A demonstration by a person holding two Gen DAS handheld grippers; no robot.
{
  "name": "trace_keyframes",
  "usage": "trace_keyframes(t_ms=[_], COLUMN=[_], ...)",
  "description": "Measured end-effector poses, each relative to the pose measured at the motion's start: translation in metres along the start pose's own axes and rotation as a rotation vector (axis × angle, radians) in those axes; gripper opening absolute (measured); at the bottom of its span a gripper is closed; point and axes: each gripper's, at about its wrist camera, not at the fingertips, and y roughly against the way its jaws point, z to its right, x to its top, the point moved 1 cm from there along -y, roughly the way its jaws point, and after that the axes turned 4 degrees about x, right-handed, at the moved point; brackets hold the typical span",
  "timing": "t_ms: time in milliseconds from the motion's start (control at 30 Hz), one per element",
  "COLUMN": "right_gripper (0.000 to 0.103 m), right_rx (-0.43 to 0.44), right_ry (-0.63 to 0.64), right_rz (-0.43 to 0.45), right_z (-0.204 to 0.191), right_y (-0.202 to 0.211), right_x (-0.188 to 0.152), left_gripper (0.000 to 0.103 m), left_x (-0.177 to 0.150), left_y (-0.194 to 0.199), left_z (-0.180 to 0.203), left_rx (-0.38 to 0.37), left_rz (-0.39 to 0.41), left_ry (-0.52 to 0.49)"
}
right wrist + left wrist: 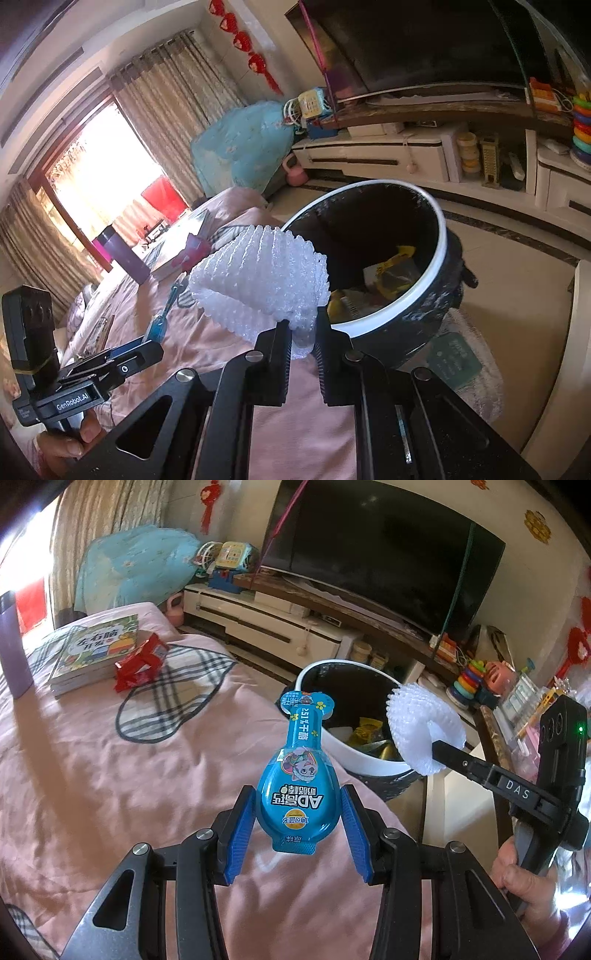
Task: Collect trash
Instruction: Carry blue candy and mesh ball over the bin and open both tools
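Observation:
My left gripper (297, 805) is shut on a blue snack package (299, 775) and holds it upright above the pink bed (92, 775). My right gripper (301, 334) is shut on a white foam fruit net (258, 284), held at the near rim of the round trash bin (436, 236). The net (421, 723) and right gripper also show in the left wrist view, over the bin (354, 760). The bin holds yellow wrappers (397, 266). A red wrapper (142, 661) lies on the bed by the books.
A stack of books (88, 650) and a purple bottle (13, 650) sit at the bed's far left. A plaid cloth (173, 690) lies mid-bed. A TV stand (277, 624) with a large TV (380, 550) is behind the bin, toys (476, 679) at right.

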Motion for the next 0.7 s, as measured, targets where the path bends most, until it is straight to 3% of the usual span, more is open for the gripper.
trace_keyframes(t_ms=[700], right_gripper=[0.012], right_rx=[-0.045], right_ry=[-0.023], right_rz=[0.038], right_z=[0.031], right_y=[0.012], right_x=[0.019], left_gripper=[0.045], left_x=[0.026], left_y=[-0.032], left_z=[0.040], left_rx=[-0.022], left_rz=[-0.011], left_ry=[-0.071])
